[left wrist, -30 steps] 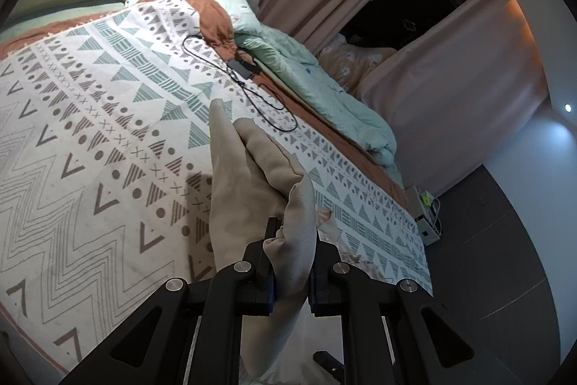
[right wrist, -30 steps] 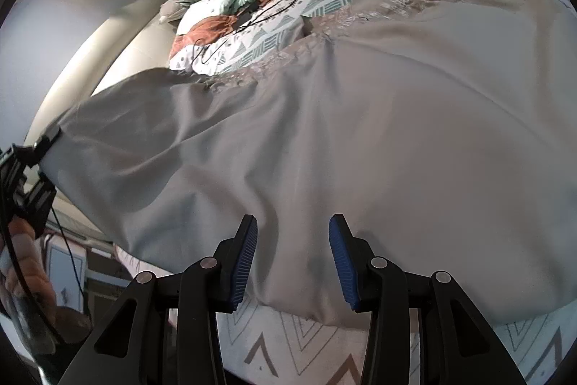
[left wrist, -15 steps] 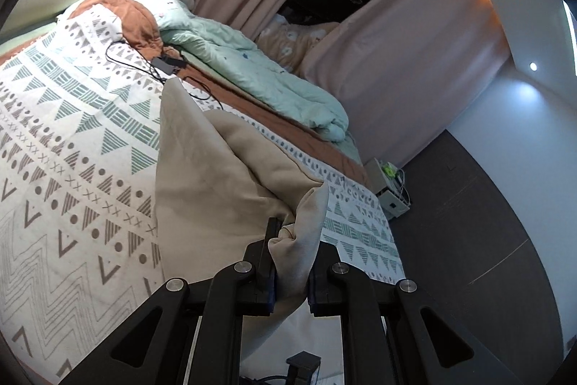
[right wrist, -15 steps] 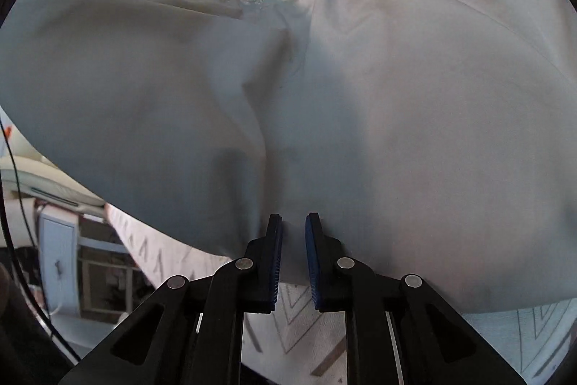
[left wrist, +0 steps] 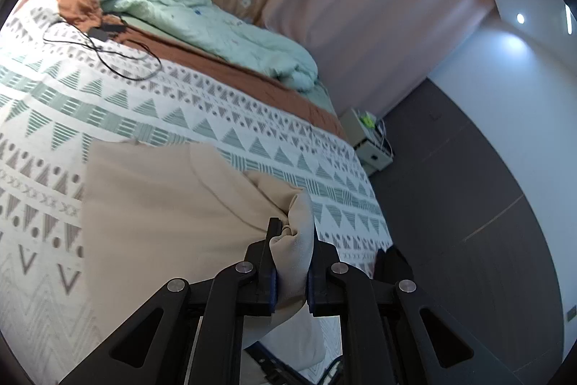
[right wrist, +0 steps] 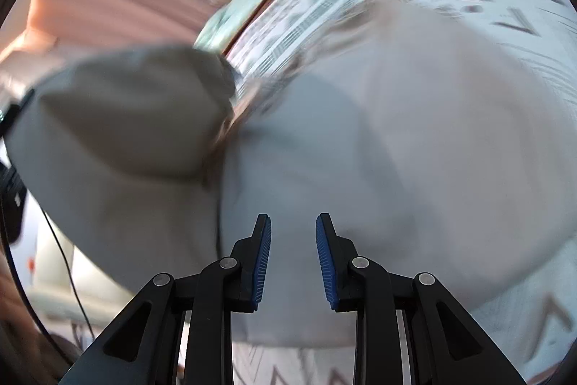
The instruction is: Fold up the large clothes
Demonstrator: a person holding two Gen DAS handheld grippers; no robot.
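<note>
Fold-over step, looks like. Left gripper (left wrist: 290, 251) is clamped on a bunched corner of the beige garment (left wrist: 158, 204), which lies on the patterned bedspread (left wrist: 126, 110). Right gripper (right wrist: 293, 240) gapes empty above the cloth; better it pin the crease while left carries across.

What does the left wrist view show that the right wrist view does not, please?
Only the left wrist view shows the left hand-held gripper shut on a bunched edge of the beige garment, a black cable on the bed, and a small bedside unit. Only the right wrist view shows the right hand-held gripper open over the cloth. Both show the garment, the patterned bedspread, the mint duvet and pink curtains.
</note>
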